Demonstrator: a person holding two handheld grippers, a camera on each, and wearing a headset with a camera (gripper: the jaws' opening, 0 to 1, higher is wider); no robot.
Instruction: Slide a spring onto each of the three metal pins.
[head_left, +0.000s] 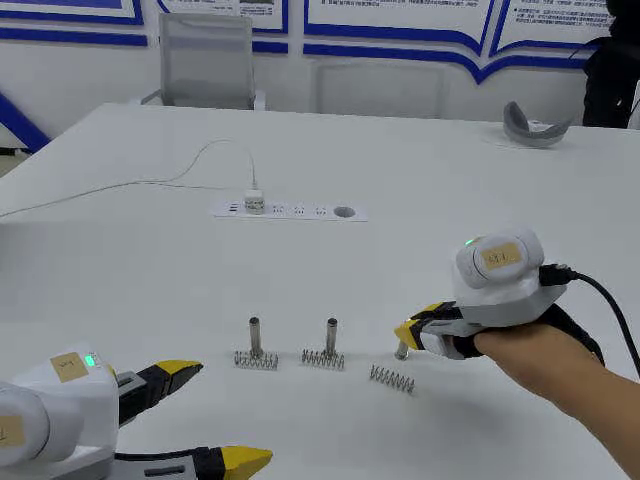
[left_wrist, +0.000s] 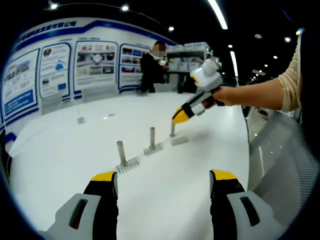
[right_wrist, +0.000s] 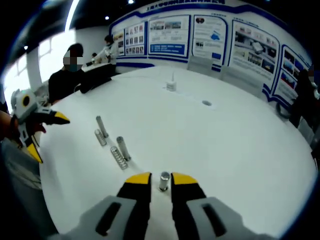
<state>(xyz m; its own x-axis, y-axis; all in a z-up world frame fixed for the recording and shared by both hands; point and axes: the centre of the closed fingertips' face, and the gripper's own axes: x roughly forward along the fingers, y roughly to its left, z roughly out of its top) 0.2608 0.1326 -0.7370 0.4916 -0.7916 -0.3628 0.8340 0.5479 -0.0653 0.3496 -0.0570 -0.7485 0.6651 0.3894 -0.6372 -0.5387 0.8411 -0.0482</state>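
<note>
A broad white bench (head_left: 420, 160) runs back to a wall of blue-edged posters, with a power strip (head_left: 288, 210) set in its middle. Low in the head view two metal pins stand upright, the left pin (head_left: 255, 335) and the middle pin (head_left: 331, 334). Each has a spring lying flat against its foot: the left spring (head_left: 256, 360) and the middle spring (head_left: 323, 359). No spring is threaded on yet.

To their right, the right tongs (head_left: 408, 338) are pinched on the third pin (head_left: 402, 350), probably to stand it upright in line with the others. The right gripper view shows the yellow tips hugging both sides of the pin's head. The third spring (head_left: 391, 379) lies loose on the bench just below that pin, near but apart.

At the lower left of the frame the left tongs (head_left: 216, 415) hang with jaws spread wide and nothing between them, seemingly ready to fetch a spring.
</note>
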